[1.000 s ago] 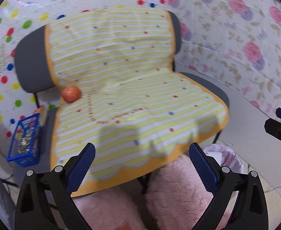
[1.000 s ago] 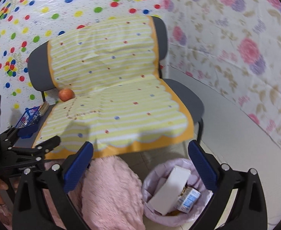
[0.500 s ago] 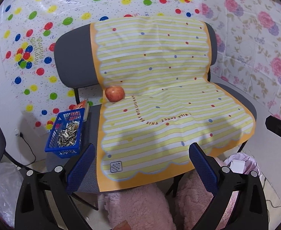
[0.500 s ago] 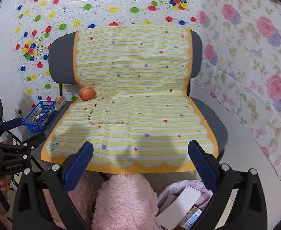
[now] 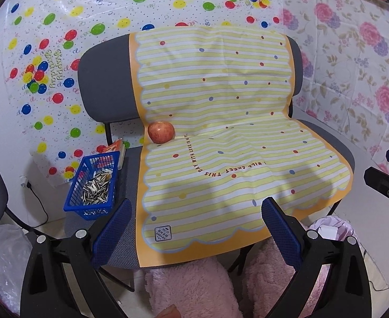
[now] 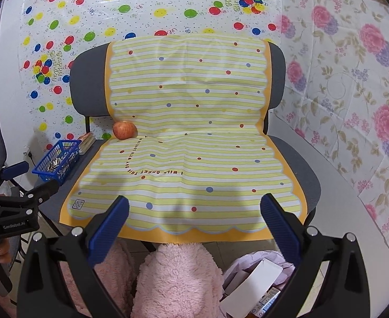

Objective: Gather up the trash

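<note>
Chair receded, basket (image 5: 92,185) left of left tool (image 5: 197,228)

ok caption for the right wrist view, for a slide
Open right tongs face a chair's striped cloth with an apple; trash bin below.

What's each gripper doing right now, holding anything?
Left gripper: open, holding nothing.
Right gripper: open, holding nothing.

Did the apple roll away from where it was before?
No. The apple sits in the same spot, at the fold of the yellow striped cloth by its left edge. Only the cameras pulled back.
</note>
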`<state>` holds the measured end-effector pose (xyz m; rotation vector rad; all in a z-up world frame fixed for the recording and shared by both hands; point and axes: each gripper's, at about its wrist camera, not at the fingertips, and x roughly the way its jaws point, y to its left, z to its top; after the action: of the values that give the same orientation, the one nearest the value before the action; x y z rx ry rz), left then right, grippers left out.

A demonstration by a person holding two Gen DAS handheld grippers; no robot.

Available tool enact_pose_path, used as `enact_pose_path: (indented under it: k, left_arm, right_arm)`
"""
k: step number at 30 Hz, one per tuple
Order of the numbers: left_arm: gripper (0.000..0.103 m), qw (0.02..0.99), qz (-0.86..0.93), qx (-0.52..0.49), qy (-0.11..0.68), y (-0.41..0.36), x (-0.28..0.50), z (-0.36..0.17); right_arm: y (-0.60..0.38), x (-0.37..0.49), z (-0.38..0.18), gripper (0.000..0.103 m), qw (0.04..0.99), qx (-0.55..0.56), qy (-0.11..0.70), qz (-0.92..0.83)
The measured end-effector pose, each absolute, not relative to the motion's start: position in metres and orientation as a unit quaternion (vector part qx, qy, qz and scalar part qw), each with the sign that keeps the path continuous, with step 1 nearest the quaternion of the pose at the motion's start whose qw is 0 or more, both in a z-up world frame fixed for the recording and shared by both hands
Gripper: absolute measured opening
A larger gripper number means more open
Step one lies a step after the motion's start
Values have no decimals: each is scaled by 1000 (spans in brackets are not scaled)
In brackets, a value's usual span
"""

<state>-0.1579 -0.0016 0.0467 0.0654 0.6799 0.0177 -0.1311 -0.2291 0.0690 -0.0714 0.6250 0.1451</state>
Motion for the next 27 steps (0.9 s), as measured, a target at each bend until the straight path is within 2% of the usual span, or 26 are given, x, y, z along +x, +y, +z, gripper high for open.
enact_pose_path:
  k: [27]
  left_arm:
    - [97, 942, 5, 31, 334, 0, -157, 47]
  right_arm:
    - [-232, -133, 67, 97, 948, -33, 308, 70]
